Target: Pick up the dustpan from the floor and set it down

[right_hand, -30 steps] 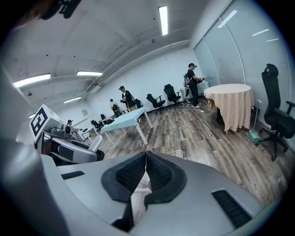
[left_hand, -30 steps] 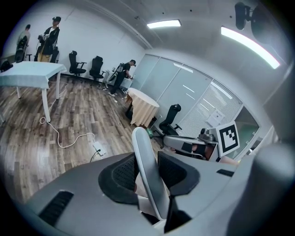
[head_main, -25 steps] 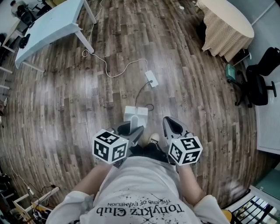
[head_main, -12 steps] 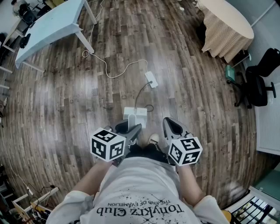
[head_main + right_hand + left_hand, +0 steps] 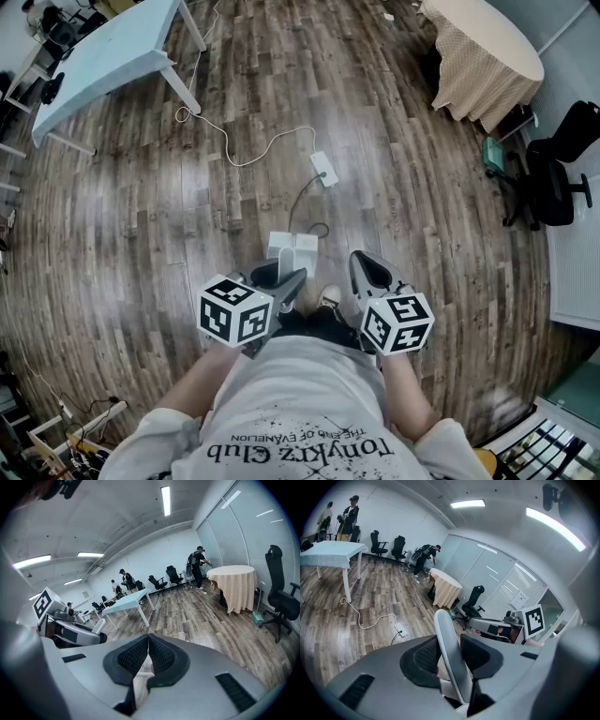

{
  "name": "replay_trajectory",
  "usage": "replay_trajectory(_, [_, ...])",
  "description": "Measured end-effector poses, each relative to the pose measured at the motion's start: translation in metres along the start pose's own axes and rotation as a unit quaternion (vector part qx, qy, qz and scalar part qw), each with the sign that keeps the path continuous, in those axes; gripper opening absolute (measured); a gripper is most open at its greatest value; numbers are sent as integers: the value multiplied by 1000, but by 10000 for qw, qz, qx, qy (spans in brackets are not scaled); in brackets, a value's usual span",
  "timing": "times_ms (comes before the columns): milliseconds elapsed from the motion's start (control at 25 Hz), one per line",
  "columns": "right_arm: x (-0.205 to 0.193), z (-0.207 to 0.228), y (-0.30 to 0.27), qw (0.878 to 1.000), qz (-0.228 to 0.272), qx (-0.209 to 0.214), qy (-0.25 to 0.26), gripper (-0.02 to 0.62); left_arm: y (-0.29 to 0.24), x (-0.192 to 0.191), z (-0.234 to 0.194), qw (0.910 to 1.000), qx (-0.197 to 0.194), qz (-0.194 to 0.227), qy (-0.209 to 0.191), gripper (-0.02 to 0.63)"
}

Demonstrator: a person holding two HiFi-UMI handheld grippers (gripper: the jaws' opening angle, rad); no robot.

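Grips one white plastic dustpan (image 5: 292, 247) by its long flat handle in the left gripper (image 5: 449, 645). Presses both pads on the handle's faces, with the pan end ahead of the jaws over the brown wood-plank floor (image 5: 141, 234). Contact between pan and floor: not determinable. Holds nothing in the right gripper (image 5: 147, 643), jaw tips closed against each other. Grippers in all: two, side by side. Elsewhere on the floor:
- one white power strip (image 5: 324, 169), ahead of the dustpan
- one pale-blue rectangular table (image 5: 103, 56)
- one round table under beige cloth (image 5: 483, 56)
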State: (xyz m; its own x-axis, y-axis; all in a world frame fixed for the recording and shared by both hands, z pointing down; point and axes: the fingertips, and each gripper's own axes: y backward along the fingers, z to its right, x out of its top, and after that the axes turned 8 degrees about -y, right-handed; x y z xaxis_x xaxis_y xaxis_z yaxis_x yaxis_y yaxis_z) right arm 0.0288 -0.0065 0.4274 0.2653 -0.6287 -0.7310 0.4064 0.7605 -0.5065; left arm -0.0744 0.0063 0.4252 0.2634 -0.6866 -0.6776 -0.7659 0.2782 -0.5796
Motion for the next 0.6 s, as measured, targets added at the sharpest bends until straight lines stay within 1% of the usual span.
replay_trajectory(360, [3, 11, 6, 10000, -18, -41, -79, 26, -13, 2, 11, 9997, -139, -170, -78, 143])
replay_trajectory(600, [-2, 20, 9, 9998, -63, -86, -153, 26, -28, -5, 14, 9991, -247, -315, -140, 143])
